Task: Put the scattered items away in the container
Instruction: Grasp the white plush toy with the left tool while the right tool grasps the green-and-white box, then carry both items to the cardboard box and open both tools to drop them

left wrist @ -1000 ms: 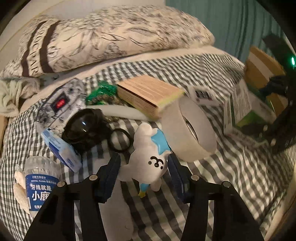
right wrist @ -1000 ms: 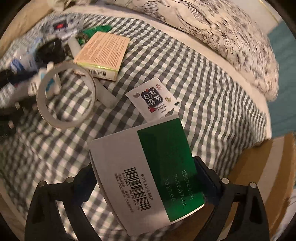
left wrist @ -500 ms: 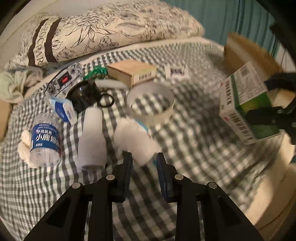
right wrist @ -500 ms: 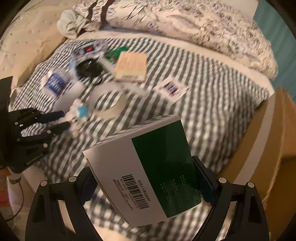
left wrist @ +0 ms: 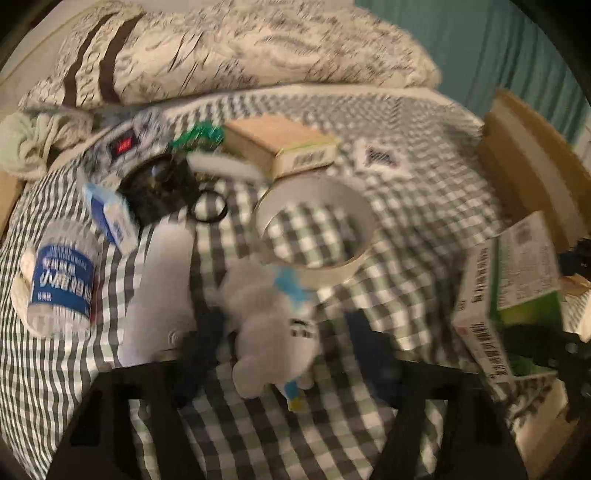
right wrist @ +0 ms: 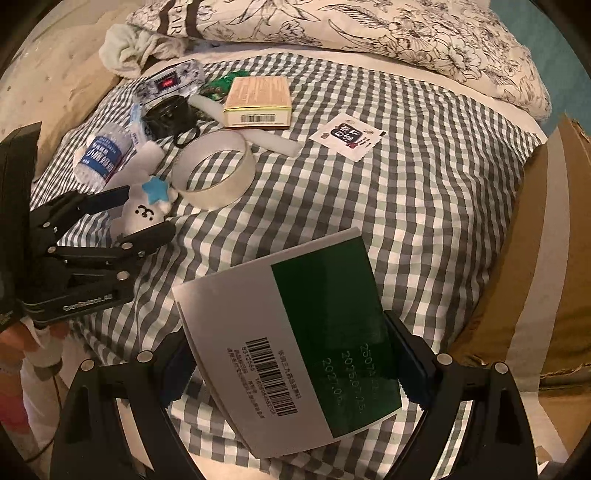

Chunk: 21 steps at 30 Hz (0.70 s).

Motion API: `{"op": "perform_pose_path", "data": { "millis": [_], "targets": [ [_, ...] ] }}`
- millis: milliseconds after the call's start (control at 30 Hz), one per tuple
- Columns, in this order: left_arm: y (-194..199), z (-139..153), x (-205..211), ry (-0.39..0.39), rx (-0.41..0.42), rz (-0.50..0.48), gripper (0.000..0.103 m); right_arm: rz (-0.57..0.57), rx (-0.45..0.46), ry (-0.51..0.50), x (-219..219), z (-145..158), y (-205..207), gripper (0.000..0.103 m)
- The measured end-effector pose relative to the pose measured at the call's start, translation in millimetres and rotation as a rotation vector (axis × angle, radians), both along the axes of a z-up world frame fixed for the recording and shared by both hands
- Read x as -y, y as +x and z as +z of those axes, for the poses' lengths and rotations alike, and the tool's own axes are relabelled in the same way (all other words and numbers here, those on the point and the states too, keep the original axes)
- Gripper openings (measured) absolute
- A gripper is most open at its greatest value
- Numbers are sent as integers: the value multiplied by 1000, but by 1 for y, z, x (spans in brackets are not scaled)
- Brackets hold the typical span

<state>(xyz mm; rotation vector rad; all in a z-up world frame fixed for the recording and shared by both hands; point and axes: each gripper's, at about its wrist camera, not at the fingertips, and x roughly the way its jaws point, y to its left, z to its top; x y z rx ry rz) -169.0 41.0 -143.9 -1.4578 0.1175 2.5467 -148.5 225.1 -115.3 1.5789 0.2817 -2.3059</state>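
My right gripper (right wrist: 295,365) is shut on a white and green box (right wrist: 291,339), held above the checked bedspread near the bed's right edge; the box also shows in the left wrist view (left wrist: 509,291). My left gripper (left wrist: 280,347) has its fingers on either side of a small white plush toy with a blue star (left wrist: 269,317); the view is blurred. In the right wrist view the left gripper (right wrist: 144,210) flanks the plush toy (right wrist: 142,212), jaws close against it. A cardboard box (right wrist: 546,236) stands beside the bed at the right.
On the bedspread lie a tape ring (right wrist: 214,168), a tan box (right wrist: 258,96), a sachet (right wrist: 347,136), a blue-labelled jar (right wrist: 103,153), a white roll (left wrist: 159,288), a black round object (left wrist: 159,184) and a patterned pouch (right wrist: 170,79). A floral pillow (right wrist: 332,26) lies behind.
The left gripper has moved forward and its jaws now flank the plush toy. The right gripper has lowered a little with the green box still in it.
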Motion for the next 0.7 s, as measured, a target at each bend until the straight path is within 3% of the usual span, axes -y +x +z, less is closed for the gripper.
{"op": "perform_pose_path", "data": {
  "millis": [100,233,333,433,567,700],
  "targets": [
    [0,-6,10,80,45,15,41,-4,-2,3,0,-4,1,91],
    [13,5,8,35,11,14,41,-24,26,25,1,-21,-2,83],
    [28,26,6,37,-34,12,41,-69,-17,-3,-6,-19,5,80],
    [40,46,2,30,-80,3,41,-101,-41,-94,-15,-4,16,79],
    [51,82,-9,82,-122,-25,41,-112,-103,-111,-17,23,29,79],
    [59,114,-25,78,-169,-51,41,-118,-166,-146,-22,56,41,79]
  ]
}}
